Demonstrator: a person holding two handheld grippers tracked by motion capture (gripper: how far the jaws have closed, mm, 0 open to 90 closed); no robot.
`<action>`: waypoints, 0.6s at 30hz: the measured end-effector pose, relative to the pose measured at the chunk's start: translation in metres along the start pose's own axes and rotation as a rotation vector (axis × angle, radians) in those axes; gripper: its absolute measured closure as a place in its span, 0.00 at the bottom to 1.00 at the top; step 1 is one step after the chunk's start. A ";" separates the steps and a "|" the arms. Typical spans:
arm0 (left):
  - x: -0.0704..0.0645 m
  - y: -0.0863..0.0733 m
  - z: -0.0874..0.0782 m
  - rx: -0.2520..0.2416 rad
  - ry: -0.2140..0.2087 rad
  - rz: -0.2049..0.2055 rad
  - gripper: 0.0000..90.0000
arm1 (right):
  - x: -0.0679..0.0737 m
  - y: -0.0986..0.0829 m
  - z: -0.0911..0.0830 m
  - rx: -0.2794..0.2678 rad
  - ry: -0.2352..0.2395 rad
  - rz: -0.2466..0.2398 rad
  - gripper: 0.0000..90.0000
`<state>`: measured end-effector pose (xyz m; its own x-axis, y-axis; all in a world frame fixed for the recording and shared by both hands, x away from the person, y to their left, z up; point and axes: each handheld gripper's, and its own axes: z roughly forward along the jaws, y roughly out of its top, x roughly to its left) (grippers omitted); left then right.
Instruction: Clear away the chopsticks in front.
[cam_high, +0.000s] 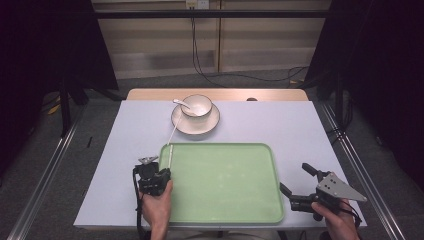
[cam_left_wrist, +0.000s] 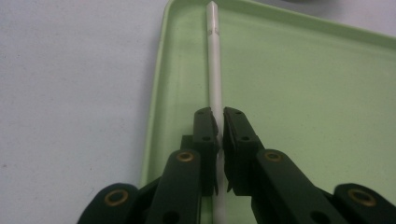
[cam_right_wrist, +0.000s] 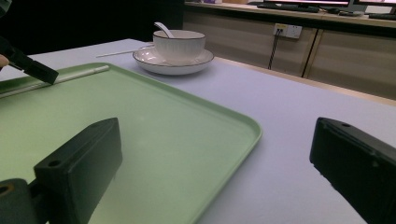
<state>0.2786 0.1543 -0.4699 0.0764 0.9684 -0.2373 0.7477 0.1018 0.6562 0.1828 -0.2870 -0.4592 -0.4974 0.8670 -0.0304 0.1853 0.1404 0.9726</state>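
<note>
Along the left edge of the green tray (cam_high: 222, 210), the left gripper (cam_left_wrist: 218, 135) is clamped on a white chopstick (cam_left_wrist: 214, 70), its jaws closed tight on the thin stick low on its length. The stick lies just inside the tray's raised rim and runs parallel to it, its far tip close to the tray's top-left corner. A second chopstick (cam_high: 172, 134) rests on the table between that corner and the saucer (cam_high: 186, 126), pointing toward the bowl (cam_high: 197, 106), in which a spoon (cam_high: 180, 103) leans.

The right gripper (cam_high: 300, 186) hovers off the tray's right edge, near its lower corner, jaws wide apart and holding nothing.

The step in hand looks like laying the chopstick down in the tray. To do it well, I would keep the stick flat and level, so the far tip does not ride up on the rim, then part the jaws gently and lift straight up. A thin round stick may roll or cling to a pad, so a slow release matters most.
</note>
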 end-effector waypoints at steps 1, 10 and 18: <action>-0.001 0.000 0.000 0.001 0.001 0.006 0.94 | 0.000 0.000 0.000 -0.001 0.003 0.000 0.02; 0.003 0.000 0.000 -0.017 -0.045 0.037 0.82 | 0.000 0.000 0.000 -0.004 0.004 0.001 0.02; 0.006 0.005 -0.002 -0.058 -0.107 0.058 0.58 | -0.001 0.000 0.000 -0.003 0.012 0.003 0.02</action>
<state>0.2819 0.1611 -0.4665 0.1910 0.9435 -0.2708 0.7006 0.0622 0.7109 0.1831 -0.2879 -0.4589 -0.5066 0.8618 -0.0248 0.1844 0.1364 0.9733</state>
